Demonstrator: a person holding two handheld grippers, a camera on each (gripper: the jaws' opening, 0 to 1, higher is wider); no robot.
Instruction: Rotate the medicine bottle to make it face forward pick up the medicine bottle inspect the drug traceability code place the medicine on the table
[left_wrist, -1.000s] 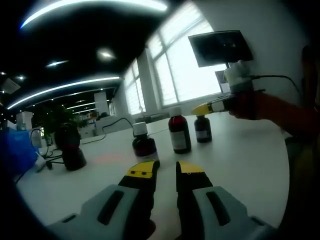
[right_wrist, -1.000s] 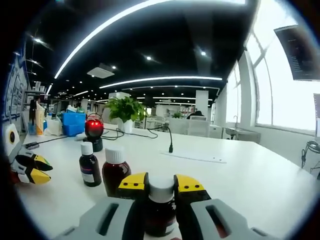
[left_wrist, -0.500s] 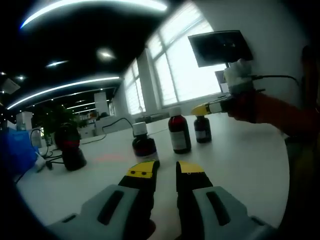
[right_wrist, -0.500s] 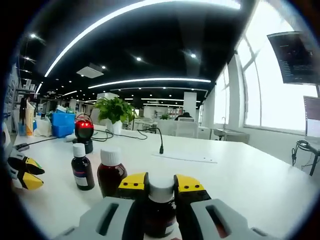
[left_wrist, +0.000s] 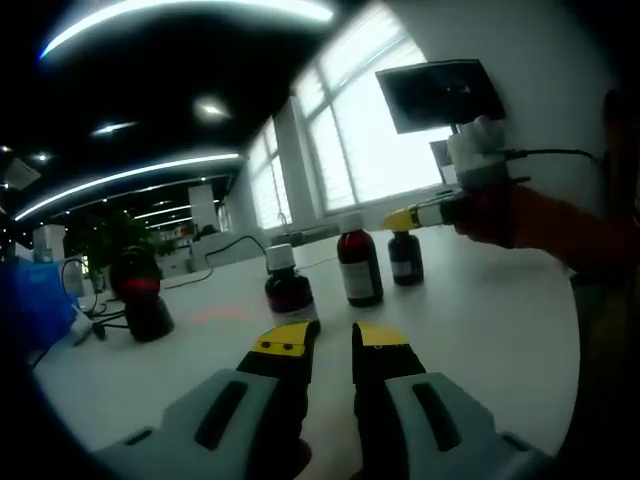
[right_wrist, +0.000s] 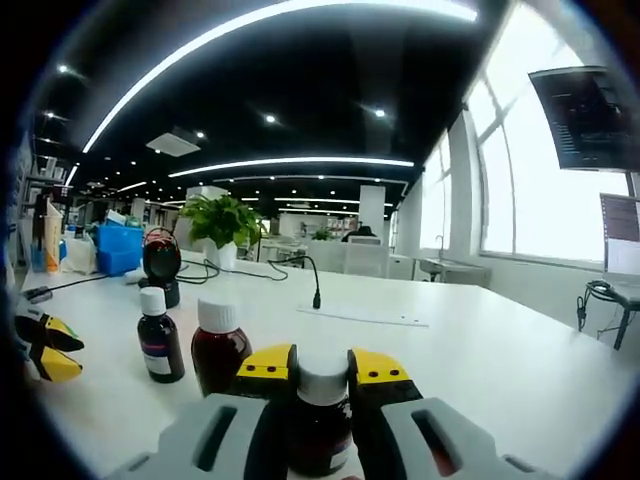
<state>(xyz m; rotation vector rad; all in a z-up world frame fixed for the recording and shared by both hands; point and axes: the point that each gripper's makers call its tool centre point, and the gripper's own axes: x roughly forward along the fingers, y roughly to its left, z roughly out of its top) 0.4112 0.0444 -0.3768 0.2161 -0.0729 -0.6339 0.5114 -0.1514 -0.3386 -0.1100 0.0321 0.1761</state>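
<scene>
Dark brown glass, round-bodied with a white screw cap, sat clamped between the yellow-tipped jaws of the right tool (right_wrist: 322, 366): this medicine bottle (right_wrist: 321, 415) was held at the neck and shoulder, low in the right gripper view. In the left gripper view it appeared further off, upright on the white tabletop (left_wrist: 480, 300) with the tool at its cap.

Two more bottles (right_wrist: 220, 345) of the same dark glass, white-capped and paper-labelled, stood upright just left of the held one, close together; whether they touched I cannot tell.

Left tool (left_wrist: 335, 340): grey plastic body, yellow pads, jaws nearly together with a narrow gap and nothing between them, hovering low over the tabletop. Its yellow tips also showed at the left edge of the right gripper view.

Tabletop smooth, matte white, wide. On it a black scanner (right_wrist: 160, 262) with a rounded head, black cables, and a flat sheet of paper (right_wrist: 365, 315). Behind: a leafy green plant (right_wrist: 222, 220), blue bin (right_wrist: 120, 245), tall bright windows (right_wrist: 515, 170), a dark wall screen (right_wrist: 590, 115), and long strip lights on a dark ceiling.
</scene>
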